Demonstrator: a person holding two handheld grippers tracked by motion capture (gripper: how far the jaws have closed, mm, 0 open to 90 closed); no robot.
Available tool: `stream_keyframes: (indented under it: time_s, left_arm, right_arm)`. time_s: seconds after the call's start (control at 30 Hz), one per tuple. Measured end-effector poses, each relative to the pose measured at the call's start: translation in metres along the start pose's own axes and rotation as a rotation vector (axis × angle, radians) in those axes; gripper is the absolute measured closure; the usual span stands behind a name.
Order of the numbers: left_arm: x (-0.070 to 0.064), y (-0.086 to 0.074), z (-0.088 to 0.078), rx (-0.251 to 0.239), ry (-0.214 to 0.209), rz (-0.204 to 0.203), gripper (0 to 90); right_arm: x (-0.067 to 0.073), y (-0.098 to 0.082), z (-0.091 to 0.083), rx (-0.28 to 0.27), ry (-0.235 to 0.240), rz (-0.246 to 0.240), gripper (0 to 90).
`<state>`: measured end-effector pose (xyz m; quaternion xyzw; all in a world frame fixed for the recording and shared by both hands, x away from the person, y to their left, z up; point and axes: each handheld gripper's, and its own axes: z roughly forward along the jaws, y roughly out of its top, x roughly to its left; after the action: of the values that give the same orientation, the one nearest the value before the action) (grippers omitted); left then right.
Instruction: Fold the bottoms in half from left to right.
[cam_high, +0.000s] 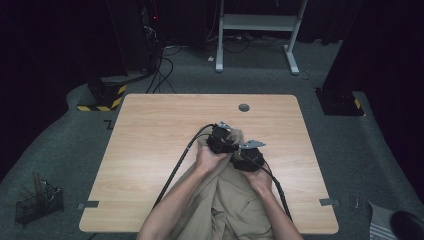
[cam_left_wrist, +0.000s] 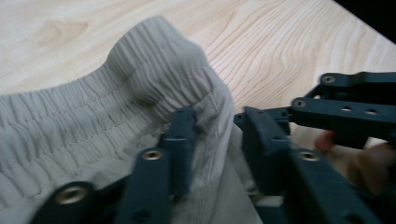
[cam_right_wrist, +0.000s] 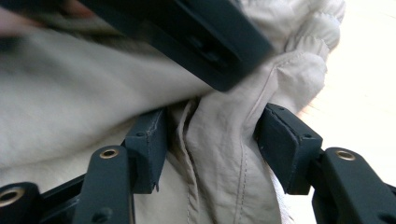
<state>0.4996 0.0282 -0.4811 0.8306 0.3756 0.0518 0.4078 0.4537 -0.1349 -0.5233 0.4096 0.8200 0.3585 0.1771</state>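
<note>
I am holding my left gripper (cam_high: 220, 138) and my right gripper (cam_high: 248, 156) close together over the far end of a beige garment (cam_high: 225, 200) that is lying on the wooden table (cam_high: 150, 150) and hanging over its near edge between my forearms. A black cable (cam_high: 177, 167) is trailing back from each gripper toward me. A wire basket (cam_high: 39, 202) is standing on the grey floor to the left of the table, and a white frame (cam_high: 257, 30) is standing beyond it.
</note>
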Motion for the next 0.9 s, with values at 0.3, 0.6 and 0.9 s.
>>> stream_keyframes:
  time_s: [0.3, 0.6, 0.9]
  left_arm:
    - [-0.001, 0.004, -0.053, -0.093, -0.003, 0.021, 40.6]
    - [0.008, -0.029, -0.09, -0.071, 0.043, 0.037, 34.4]
    - [0.021, -0.077, -0.089, 0.008, 0.038, -0.073, 40.2]
  right_arm:
    - [-0.006, 0.003, -0.019, -0.016, -0.02, 0.007, 41.3]
    - [0.006, -0.005, -0.051, -0.069, -0.011, -0.071, 40.7]
    - [0.023, -0.025, -0.041, -0.007, 0.061, -0.133, 40.7]
